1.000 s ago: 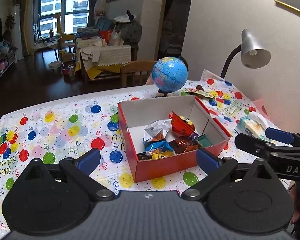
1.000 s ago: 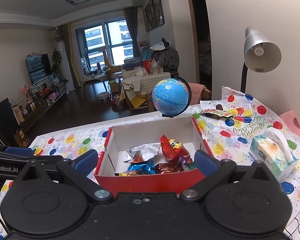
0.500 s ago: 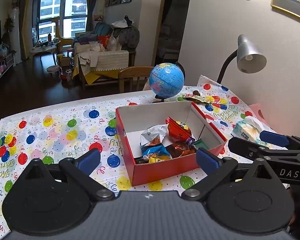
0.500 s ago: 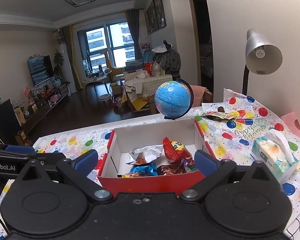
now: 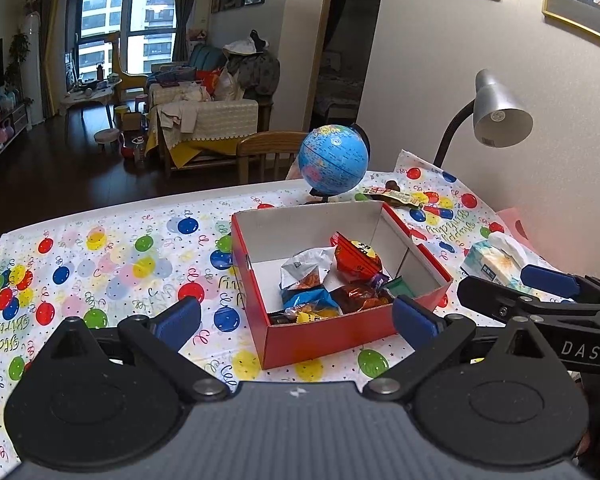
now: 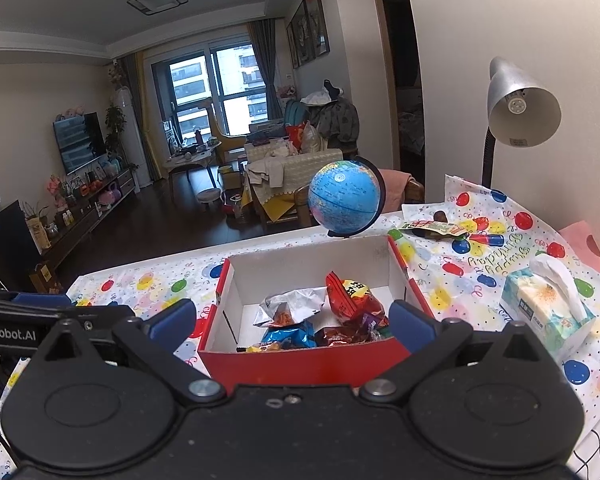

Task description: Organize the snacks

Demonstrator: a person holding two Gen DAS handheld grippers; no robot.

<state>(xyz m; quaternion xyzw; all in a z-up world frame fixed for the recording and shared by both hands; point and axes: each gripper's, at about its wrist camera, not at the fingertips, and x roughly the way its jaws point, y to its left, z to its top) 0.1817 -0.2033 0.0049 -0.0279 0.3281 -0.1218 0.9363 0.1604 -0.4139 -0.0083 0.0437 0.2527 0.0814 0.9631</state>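
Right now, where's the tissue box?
In the right wrist view, the tissue box sits on the tablecloth right of the red box, below the lamp.

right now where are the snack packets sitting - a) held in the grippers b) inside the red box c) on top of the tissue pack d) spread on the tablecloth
b: the snack packets lie piled inside the red box, while the left gripper and right gripper are both open and empty.
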